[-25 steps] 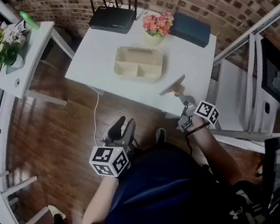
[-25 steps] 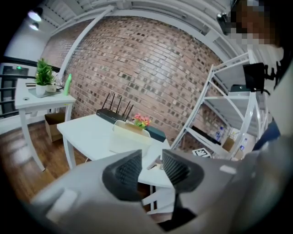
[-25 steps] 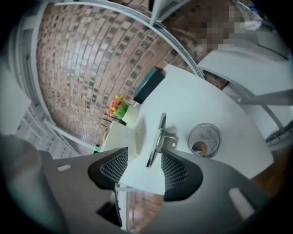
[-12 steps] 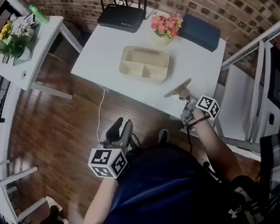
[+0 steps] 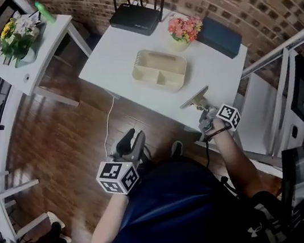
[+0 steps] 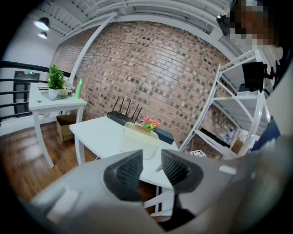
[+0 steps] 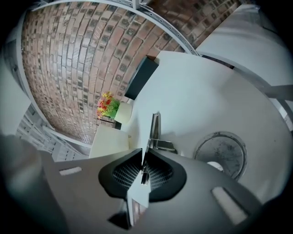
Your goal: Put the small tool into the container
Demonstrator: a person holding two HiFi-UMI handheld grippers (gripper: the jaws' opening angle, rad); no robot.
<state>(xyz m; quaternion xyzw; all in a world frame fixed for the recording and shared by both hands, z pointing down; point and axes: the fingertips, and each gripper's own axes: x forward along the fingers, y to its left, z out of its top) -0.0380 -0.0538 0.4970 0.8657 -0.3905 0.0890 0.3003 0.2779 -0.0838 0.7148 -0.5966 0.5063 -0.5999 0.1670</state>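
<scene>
The small tool (image 5: 194,97), a flat metal blade on a handle, sits at the near right edge of the white table (image 5: 118,54). My right gripper (image 5: 203,114) is closing on it. In the right gripper view the pads (image 7: 129,172) press on the tool's handle, and the blade (image 7: 155,129) points away over the table. The beige divided container (image 5: 149,55) stands mid-table, also seen as a pale box (image 7: 110,142) left of the blade. My left gripper (image 5: 133,142) hangs low beside the person, below the table edge, open and empty (image 6: 152,168).
A black router (image 5: 137,16), a pot of pink flowers (image 5: 184,29) and a dark blue case (image 5: 220,36) line the table's far side. A round cable port (image 7: 220,151) lies right of the tool. A side table with a plant (image 5: 30,46) stands left, white shelving (image 5: 276,86) right.
The head view has shifted slightly. My right gripper stays at the tool by the table's near right edge, and the left gripper has hardly moved.
</scene>
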